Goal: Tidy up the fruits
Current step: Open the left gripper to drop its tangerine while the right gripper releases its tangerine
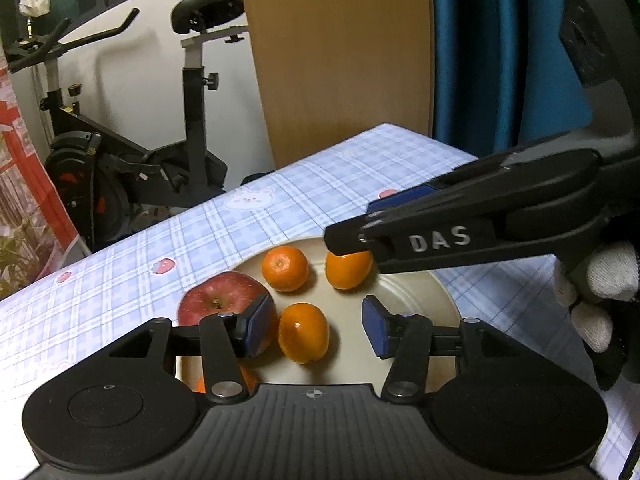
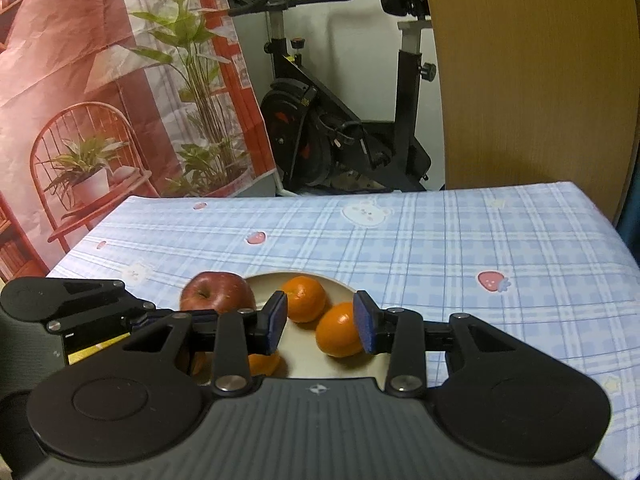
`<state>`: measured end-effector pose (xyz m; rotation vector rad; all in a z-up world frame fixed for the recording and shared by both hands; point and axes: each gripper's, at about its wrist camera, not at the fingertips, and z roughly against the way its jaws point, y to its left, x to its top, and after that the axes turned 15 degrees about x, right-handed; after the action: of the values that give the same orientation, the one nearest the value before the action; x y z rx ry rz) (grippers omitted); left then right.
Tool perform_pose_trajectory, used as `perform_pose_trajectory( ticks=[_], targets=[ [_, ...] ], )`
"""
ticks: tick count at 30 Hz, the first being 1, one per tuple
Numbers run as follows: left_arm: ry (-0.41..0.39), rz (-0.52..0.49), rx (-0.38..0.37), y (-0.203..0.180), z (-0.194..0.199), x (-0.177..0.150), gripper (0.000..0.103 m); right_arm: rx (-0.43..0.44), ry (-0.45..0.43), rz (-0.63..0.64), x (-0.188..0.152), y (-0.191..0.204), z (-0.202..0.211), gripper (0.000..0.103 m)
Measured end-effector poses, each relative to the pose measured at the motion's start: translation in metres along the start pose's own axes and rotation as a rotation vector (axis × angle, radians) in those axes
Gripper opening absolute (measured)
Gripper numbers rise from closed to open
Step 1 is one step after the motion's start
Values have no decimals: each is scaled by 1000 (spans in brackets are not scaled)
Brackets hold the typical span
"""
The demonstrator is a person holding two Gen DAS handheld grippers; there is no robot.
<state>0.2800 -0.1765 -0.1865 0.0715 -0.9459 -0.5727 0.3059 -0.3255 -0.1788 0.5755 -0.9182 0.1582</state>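
Tangerine [image 1: 303,332] on the near half of the plate [image 1: 432,292] sits between the fingers of the left gripper [image 1: 314,326], and this looks like the fruit being let go or about to be taken. To do it well, I would keep the fingers level with the fruit's widest part, centre it between the pads, and move straight up or down so the left pad does not nudge the apple [image 1: 216,300] beside it.

The left jaws stand moderately open. A clear strip of plate shows between the tangerine and the right-hand pad, so nothing is clamped; the other pad is at the fruit's edge, touching or not I cannot tell.

The right gripper [image 2: 320,320] shows a narrower gap, with bare plate visible through it. Its outer pad overlaps a second tangerine [image 2: 338,332] in view, but it holds nothing that I can see. From the left wrist view it hangs over that fruit at the plate's far side.

A third tangerine [image 1: 285,263] lies near the far rim, the apple at the left rim. The plate rests near the near edge of the checked table [image 1: 320,184]. A gloved hand [image 1: 600,280] grips the right tool.
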Motion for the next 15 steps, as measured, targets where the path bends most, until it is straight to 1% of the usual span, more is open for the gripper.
perform_pose_trajectory(
  ticks=[5,7,11,15],
  targets=[
    [-6,38,3,8,18,-3,53,-4,-18,-1,-1,11,14,40],
    [-7,66,-1,14,28,-8,53,-5,-22,3,-3,17,19,40],
    [-4,92,-11,24,46,-17,53,-11,-20,5,-9,29,25,40],
    [-6,149,-19,47,68,-28,53,-18,-18,9,-18,44,29,40]
  ],
)
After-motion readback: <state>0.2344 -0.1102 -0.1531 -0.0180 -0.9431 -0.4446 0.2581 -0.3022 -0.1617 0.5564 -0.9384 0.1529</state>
